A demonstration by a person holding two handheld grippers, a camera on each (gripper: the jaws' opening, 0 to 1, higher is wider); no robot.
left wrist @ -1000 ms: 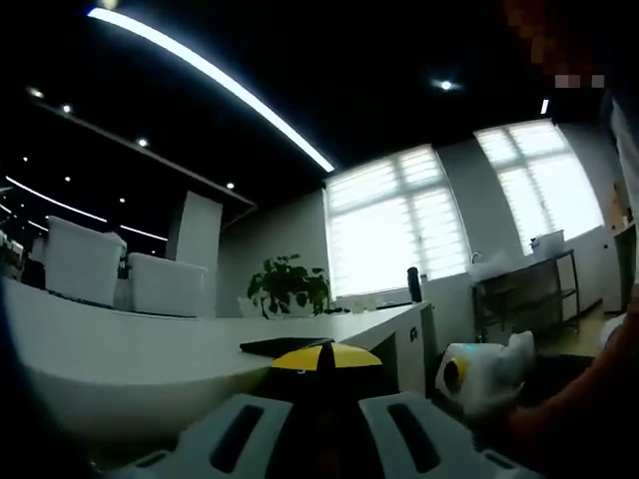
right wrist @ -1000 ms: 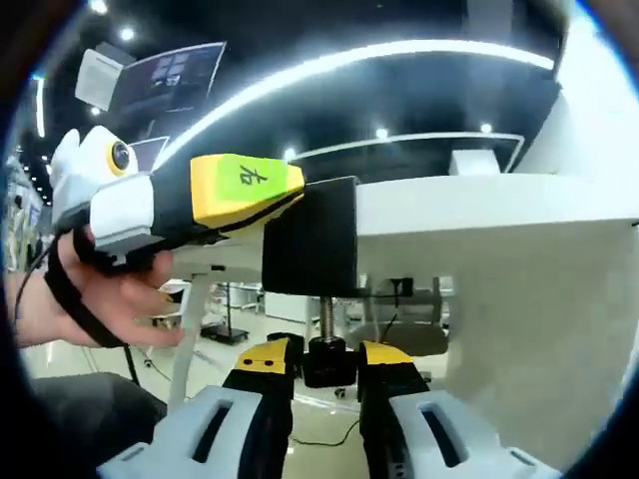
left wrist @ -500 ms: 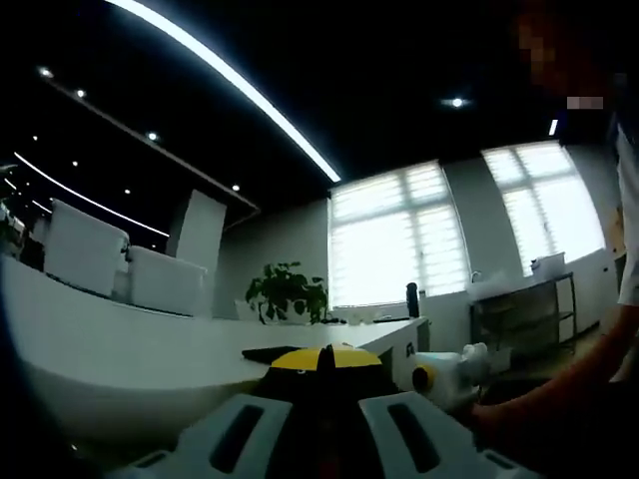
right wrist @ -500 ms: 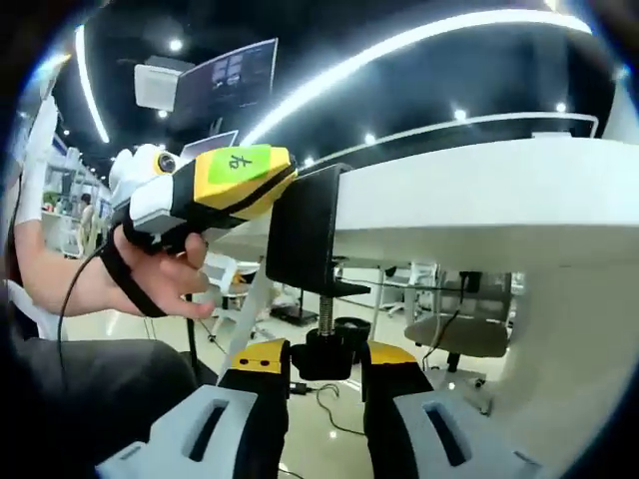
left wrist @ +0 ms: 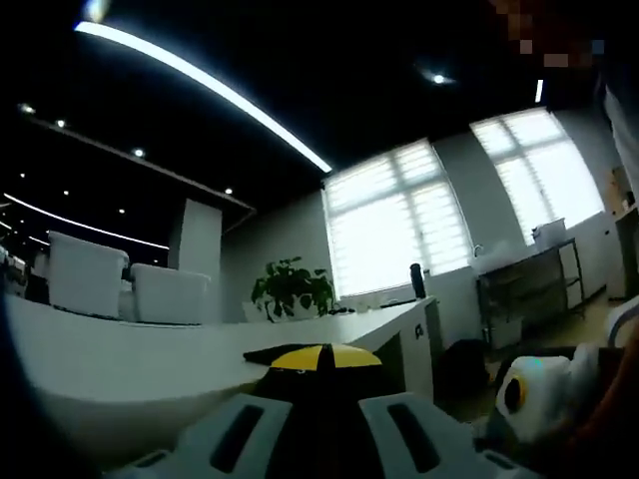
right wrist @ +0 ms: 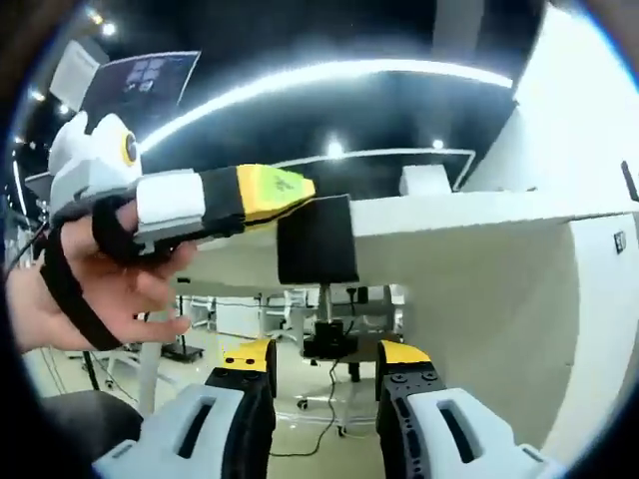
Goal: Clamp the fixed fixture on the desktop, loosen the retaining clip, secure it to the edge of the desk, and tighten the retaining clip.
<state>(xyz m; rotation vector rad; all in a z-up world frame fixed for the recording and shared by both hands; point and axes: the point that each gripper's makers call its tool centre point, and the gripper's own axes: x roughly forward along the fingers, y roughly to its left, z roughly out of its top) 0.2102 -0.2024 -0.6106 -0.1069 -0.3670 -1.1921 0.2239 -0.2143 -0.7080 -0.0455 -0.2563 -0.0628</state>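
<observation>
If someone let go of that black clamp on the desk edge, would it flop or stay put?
Probably stays: the clamp looks rigid, hooked over the desk edge, its screw beneath. If loose, it might slip; tightness can't be judged.

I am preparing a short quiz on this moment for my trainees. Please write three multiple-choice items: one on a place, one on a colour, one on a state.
1. Where does the black clamp fixture sit?
A. on the floor
B. on the edge of the white desk
C. on a chair

2. What colour are the tips of the right gripper?
A. red
B. blue
C. yellow

3. How do the right gripper's jaws stand about the screw knob?
A. apart, on either side of it
B. shut tight on it
C. shut well above it

Answers: 1 B, the fixture hangs over the desk's edge with its screw below; 2 C, both tips are yellow; 3 A, a gap shows on each side of the knob.
</observation>
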